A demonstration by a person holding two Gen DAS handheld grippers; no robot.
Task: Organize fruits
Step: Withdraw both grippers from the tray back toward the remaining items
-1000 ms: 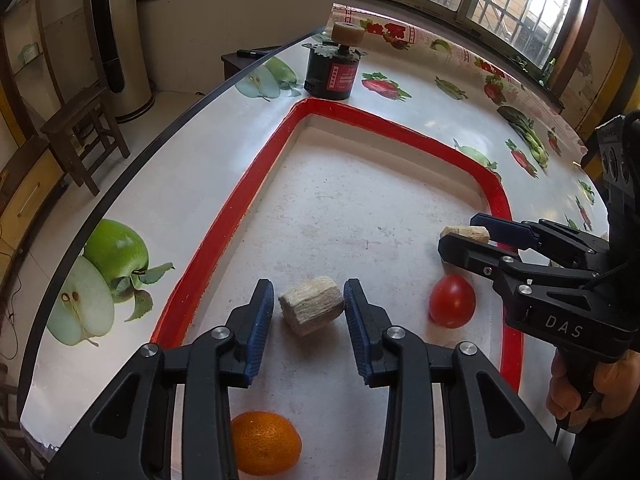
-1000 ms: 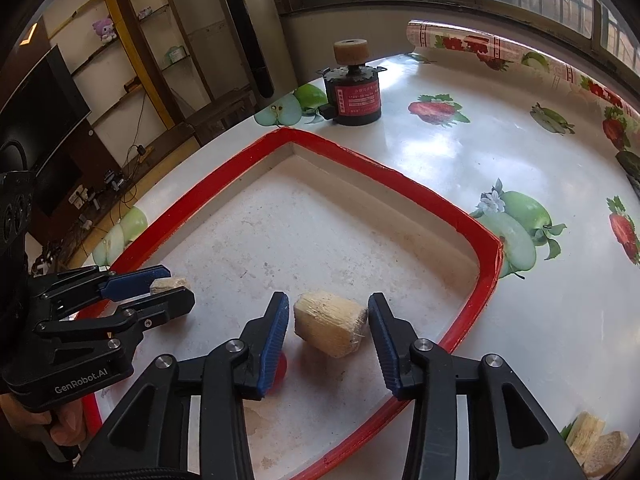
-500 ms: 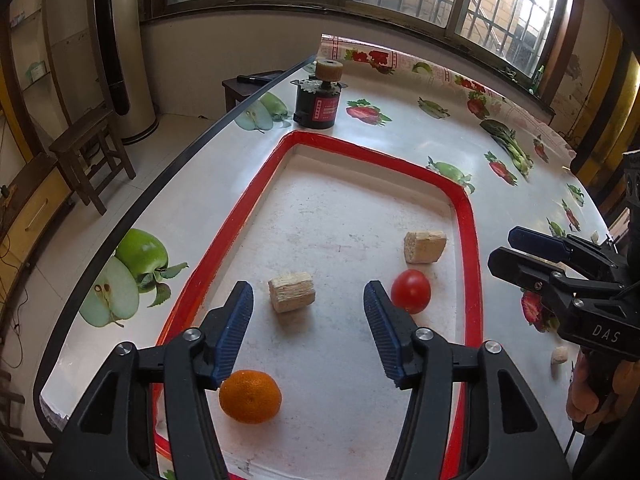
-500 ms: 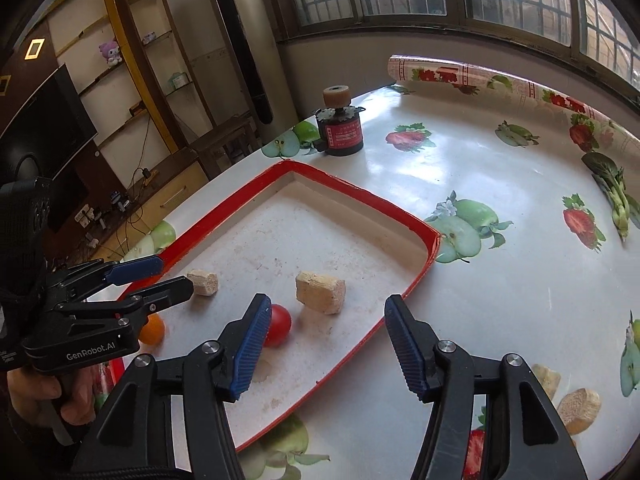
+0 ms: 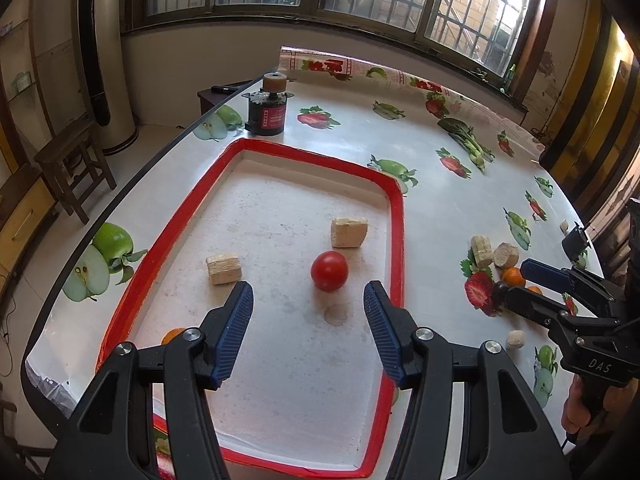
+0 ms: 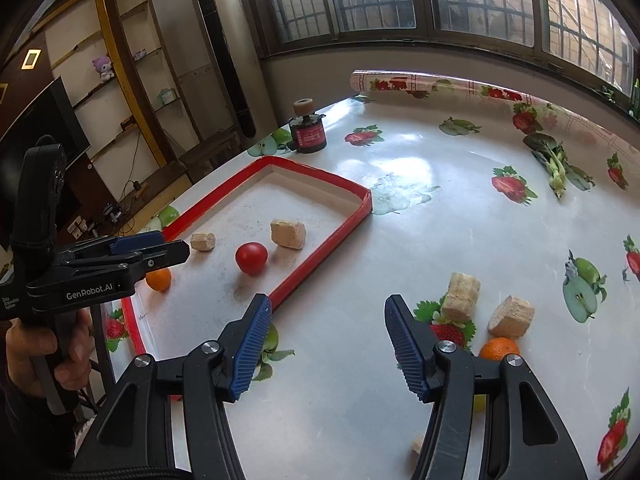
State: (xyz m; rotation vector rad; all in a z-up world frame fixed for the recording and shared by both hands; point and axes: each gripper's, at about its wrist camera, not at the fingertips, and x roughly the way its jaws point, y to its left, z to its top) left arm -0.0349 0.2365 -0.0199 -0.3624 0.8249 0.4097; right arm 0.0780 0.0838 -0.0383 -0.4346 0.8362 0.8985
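A red-rimmed tray (image 5: 398, 240) (image 6: 320, 258) holds a red tomato (image 5: 329, 271) (image 6: 251, 258), two beige blocks (image 5: 223, 269) (image 5: 349, 232) and an orange (image 6: 158, 279), half hidden by my left finger in the left wrist view (image 5: 173, 335). My left gripper (image 5: 308, 332) is open and empty above the tray's near half. My right gripper (image 6: 328, 348) is open and empty over the tablecloth, right of the tray. Two more beige blocks (image 6: 460, 297) (image 6: 511, 317) and an orange (image 6: 499, 349) lie on the table by its right finger.
A black and red cylinder with a cork top (image 5: 268, 110) (image 6: 307, 132) stands beyond the tray's far corner. Small beige bits (image 5: 515, 339) lie on the fruit-print tablecloth (image 6: 460, 208). The table's left edge drops to a stool (image 5: 72, 168) and the floor.
Both grippers have let go of their beige blocks in the tray, opened wide and pulled back and up. The right gripper has swung right, off the tray.
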